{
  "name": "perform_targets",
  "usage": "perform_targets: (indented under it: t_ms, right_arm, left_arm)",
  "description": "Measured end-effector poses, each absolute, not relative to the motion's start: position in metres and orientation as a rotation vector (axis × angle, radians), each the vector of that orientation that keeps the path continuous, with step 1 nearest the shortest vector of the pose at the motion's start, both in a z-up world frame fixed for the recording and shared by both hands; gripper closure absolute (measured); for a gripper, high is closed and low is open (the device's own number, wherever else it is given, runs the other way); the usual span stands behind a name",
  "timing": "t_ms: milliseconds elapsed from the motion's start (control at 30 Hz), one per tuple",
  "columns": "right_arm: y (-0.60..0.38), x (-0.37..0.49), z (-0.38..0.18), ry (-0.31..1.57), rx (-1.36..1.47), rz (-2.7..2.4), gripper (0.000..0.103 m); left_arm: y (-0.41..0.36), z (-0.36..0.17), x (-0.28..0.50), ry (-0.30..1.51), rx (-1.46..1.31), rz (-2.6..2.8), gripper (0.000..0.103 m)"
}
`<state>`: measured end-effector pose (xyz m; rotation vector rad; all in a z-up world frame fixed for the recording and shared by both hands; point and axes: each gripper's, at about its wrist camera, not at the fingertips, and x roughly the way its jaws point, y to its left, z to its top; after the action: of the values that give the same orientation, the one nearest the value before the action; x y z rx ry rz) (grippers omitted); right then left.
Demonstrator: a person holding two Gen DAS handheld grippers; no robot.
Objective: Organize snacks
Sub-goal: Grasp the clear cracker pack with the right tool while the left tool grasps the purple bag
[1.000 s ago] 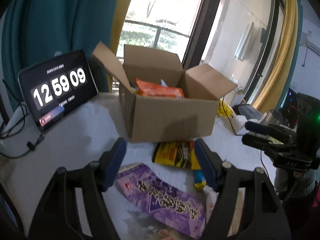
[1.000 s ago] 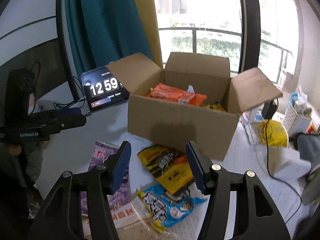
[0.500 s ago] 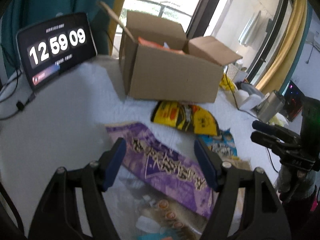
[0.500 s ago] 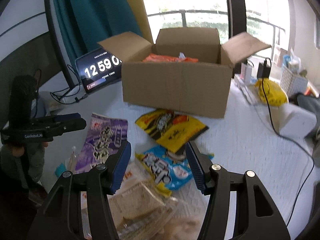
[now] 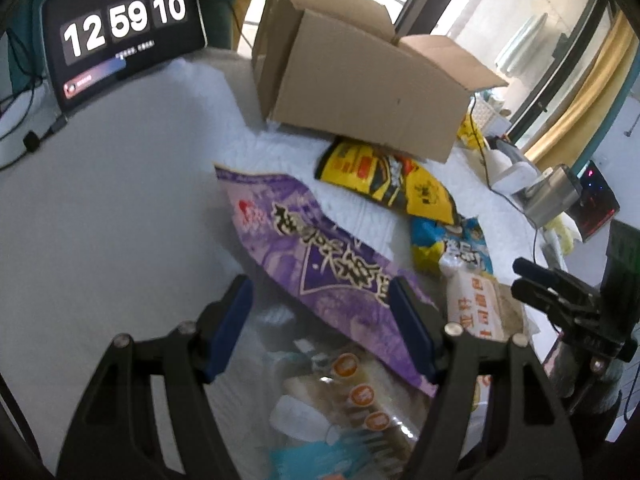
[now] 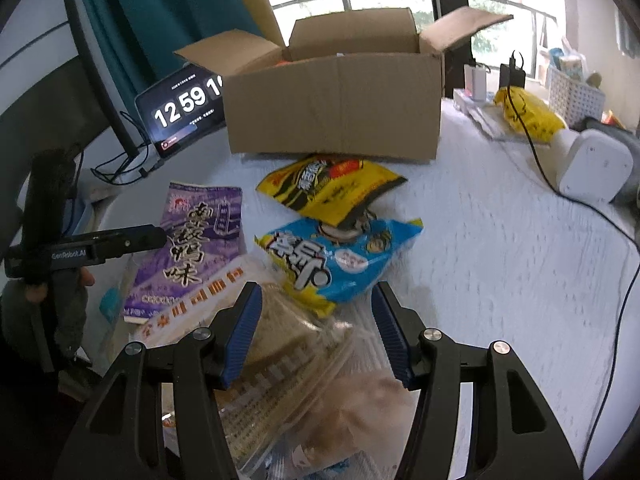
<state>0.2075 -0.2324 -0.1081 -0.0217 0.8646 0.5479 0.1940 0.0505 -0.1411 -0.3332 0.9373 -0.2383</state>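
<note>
An open cardboard box stands at the back of the white table. In front of it lie a yellow snack bag, a blue snack bag, a long purple packet and clear packs of crackers. My left gripper hangs open above the purple packet's near end, holding nothing. My right gripper is open too, over the clear cracker pack and the blue bag's near edge.
A tablet showing a clock leans at the back left with cables beside it. At the right sit a white device, a yellow bag, a white basket and a black cable.
Both grippers have come down and tilted toward the table, so the box has slid up in both views and more snack packs show below. Their jaws stay equally wide.
</note>
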Motion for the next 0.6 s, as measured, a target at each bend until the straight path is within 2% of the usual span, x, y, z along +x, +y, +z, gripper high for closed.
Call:
perform_targets:
  t_ms: [133,333,600]
  right_arm:
    - [-0.232,0.203,-0.114,0.871,-0.008,0.574,0.043]
    - [-0.228,0.205,-0.120,0.896,0.022,0.600,0.032]
    - [-0.230,0.208,-0.123,0.917,0.067,0.619,0.032]
  left_arm:
    - [0.044,-0.146,0.202,0.980,-0.345,-0.276,0.031]
    - [0.031,-0.149,0.215,1.021,-0.357,-0.327,0.031]
    - [0.020,-0.155,0.220,1.016,-0.330,-0.343,0.032]
